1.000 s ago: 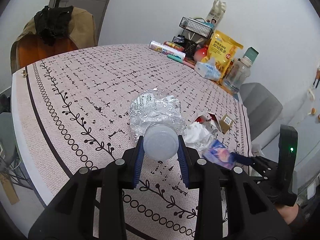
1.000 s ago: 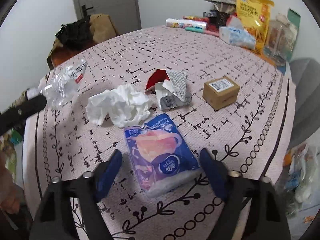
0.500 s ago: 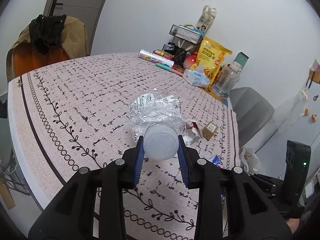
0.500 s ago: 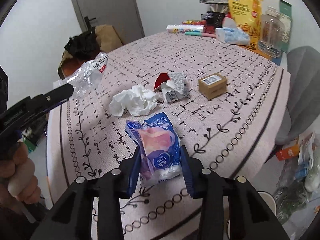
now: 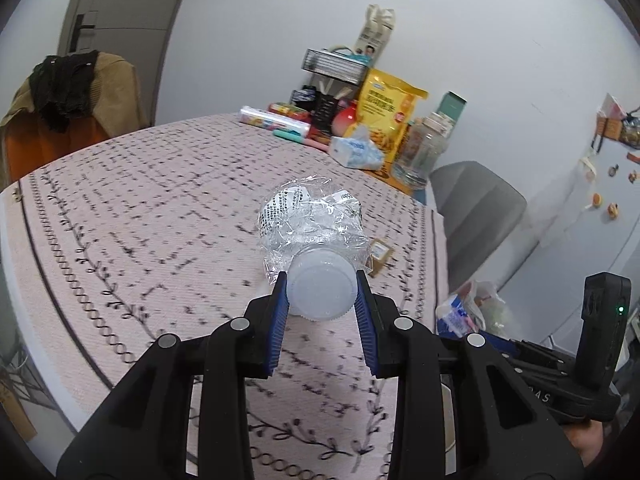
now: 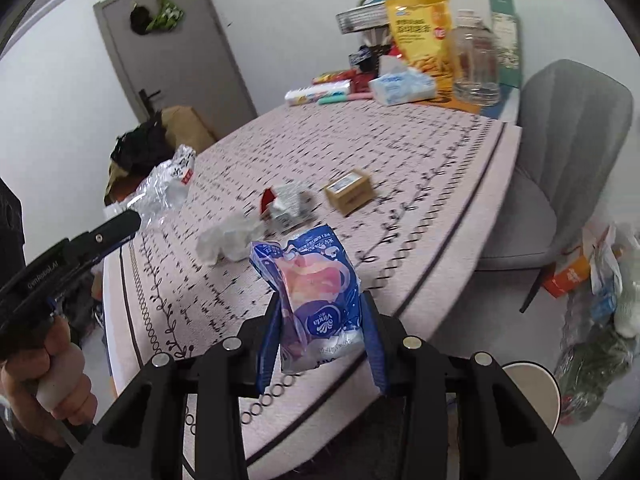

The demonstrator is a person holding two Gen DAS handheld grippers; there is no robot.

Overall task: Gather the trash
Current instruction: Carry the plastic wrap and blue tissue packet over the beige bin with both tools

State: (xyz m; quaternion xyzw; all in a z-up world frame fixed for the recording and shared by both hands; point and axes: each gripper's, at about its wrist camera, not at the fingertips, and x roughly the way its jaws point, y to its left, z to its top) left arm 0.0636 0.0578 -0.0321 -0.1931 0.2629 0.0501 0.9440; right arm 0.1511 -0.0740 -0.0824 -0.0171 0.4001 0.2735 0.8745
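Observation:
My left gripper (image 5: 321, 295) is shut on the white cap end of a crushed clear plastic bottle (image 5: 312, 224) and holds it above the table; the bottle also shows in the right wrist view (image 6: 166, 186). My right gripper (image 6: 320, 320) is shut on a blue tissue packet (image 6: 316, 292), lifted above the table's near edge. On the patterned tablecloth (image 6: 420, 152) lie a crumpled white tissue (image 6: 228, 238), a torn red-and-white wrapper (image 6: 286, 204) and a small cardboard box (image 6: 350, 190).
A white bin rim (image 6: 528, 384) stands on the floor at lower right, beside bags of rubbish (image 6: 600, 304). A grey chair (image 6: 560, 152) stands at the table's right. Snacks, a tissue box (image 6: 402, 86) and a jar (image 6: 476, 64) crowd the far edge.
Both grippers have risen and drawn back from the table with their loads. The right gripper closed on the blue packet and lifted it off the cloth.

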